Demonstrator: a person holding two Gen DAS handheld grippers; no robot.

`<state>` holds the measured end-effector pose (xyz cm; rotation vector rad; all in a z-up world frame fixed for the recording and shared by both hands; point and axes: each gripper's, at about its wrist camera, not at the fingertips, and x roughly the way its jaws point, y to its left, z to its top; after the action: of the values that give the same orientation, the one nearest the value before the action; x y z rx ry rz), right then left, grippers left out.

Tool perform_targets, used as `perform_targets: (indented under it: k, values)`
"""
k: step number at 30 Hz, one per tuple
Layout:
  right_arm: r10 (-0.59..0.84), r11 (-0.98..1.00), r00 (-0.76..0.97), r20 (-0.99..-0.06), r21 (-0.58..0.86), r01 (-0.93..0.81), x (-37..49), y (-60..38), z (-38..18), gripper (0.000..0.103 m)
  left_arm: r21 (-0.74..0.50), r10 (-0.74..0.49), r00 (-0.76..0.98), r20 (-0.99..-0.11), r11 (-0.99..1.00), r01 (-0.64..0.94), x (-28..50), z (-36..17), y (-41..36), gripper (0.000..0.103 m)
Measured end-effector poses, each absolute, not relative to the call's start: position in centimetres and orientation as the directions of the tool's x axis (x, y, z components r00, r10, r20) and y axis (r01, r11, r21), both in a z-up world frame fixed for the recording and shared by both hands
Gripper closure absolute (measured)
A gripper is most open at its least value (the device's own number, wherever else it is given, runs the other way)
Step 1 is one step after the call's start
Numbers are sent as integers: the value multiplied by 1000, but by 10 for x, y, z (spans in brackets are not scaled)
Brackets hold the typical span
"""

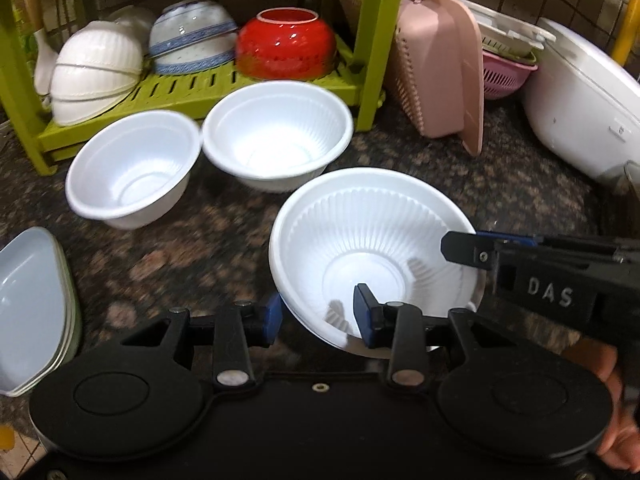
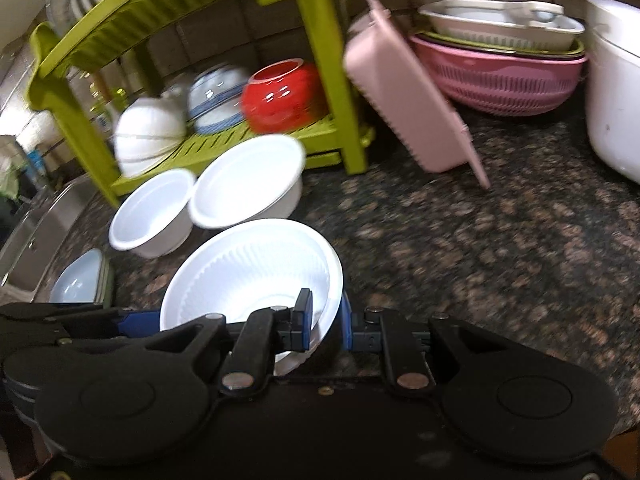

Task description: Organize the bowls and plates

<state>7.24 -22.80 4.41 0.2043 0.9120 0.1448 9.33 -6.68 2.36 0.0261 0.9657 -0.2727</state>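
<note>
A white ribbed bowl (image 1: 372,240) (image 2: 248,272) sits tilted in front of me over the speckled counter. My right gripper (image 2: 324,320) is shut on its right rim, one finger inside and one outside; the left wrist view shows that gripper (image 1: 472,246) reaching in from the right. My left gripper (image 1: 320,317) is open and straddles the near-left rim, with its right finger inside the bowl. Behind stand a smooth white bowl (image 1: 132,172) and another ribbed white bowl (image 1: 276,136), both upright on the counter.
A green rack (image 1: 256,84) at the back holds upturned bowls: white (image 1: 96,72), blue-patterned (image 1: 192,36) and red (image 1: 284,44). Pale blue plates (image 1: 32,308) are stacked at the left. A pink basket (image 1: 440,72), a pink colander (image 2: 496,76) and a white appliance (image 1: 584,104) stand to the right. A sink (image 2: 36,232) lies far left.
</note>
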Motion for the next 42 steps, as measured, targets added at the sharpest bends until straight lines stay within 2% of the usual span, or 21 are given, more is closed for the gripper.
perform_targets:
  k: [9, 28, 38, 42]
  values:
    - [231, 972, 574, -786, 212, -102, 58, -203, 44, 86, -82, -208, 552, -808, 966, 244, 68, 18, -49, 57]
    - [262, 965, 538, -801, 223, -137, 63, -190, 38, 86, -136, -239, 553, -798, 966, 222, 66, 19, -26, 57]
    - [252, 967, 553, -794, 234, -106, 64, -194, 38, 82, -128, -218, 567, -794, 973, 195, 68, 20, -23, 53]
    - [248, 967, 564, -788, 235, -97, 64, -195, 40, 80, -124, -210, 579, -788, 975, 185, 68, 21, -23, 46]
